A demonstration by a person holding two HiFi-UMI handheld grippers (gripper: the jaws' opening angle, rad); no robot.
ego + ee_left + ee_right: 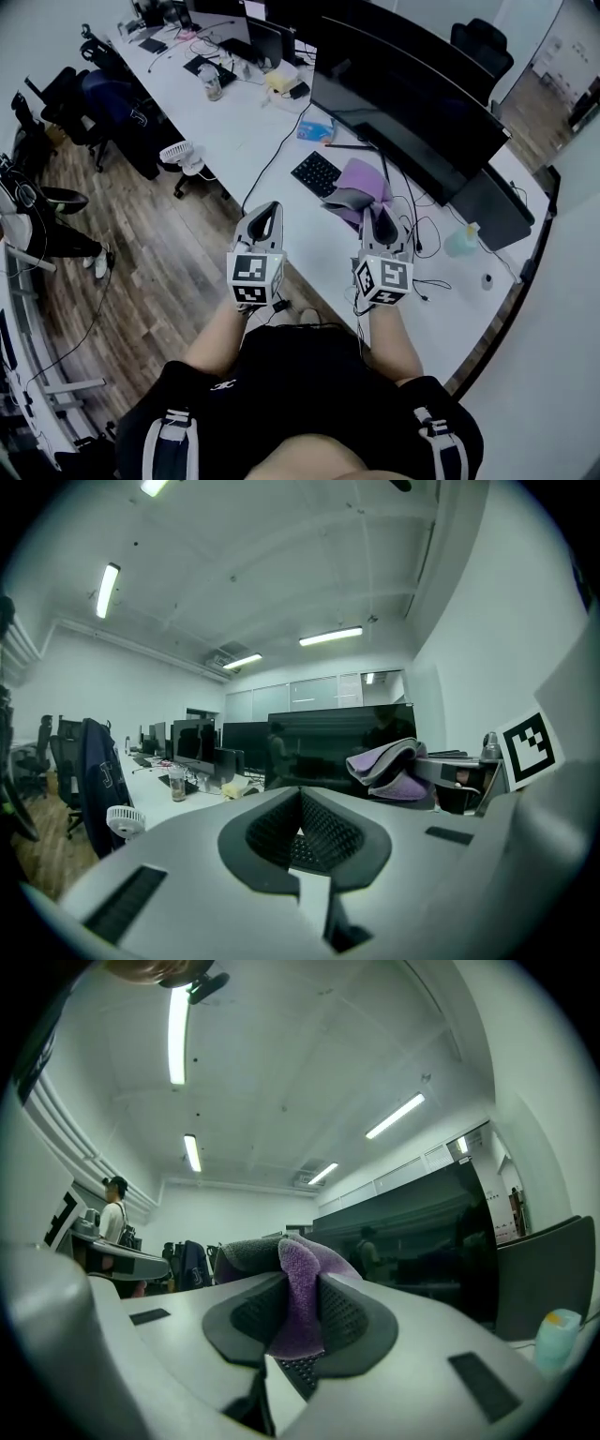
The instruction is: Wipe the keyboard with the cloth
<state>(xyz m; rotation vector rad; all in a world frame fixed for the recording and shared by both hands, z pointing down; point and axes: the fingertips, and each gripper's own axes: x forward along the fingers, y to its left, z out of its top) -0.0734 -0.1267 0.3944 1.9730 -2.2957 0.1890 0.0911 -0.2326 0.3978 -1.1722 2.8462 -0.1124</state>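
Note:
A black keyboard (316,173) lies on the white desk (253,141) in front of a wide dark monitor (412,131). My right gripper (378,223) is raised above the desk, shut on a purple and grey cloth (359,192) that hangs over the keyboard's right end. In the right gripper view the cloth (298,1288) is pinched between the jaws of the right gripper (295,1321). My left gripper (265,218) hovers beside it, shut and empty; the left gripper (298,832) points at the monitors, with the cloth (386,766) to its right.
A blue packet (316,130), a jar (212,82) and more monitors sit farther along the desk. A small bottle (463,242) and cables (427,253) lie at the right end. Office chairs (103,103) and a white fan (178,155) stand on the wood floor at left.

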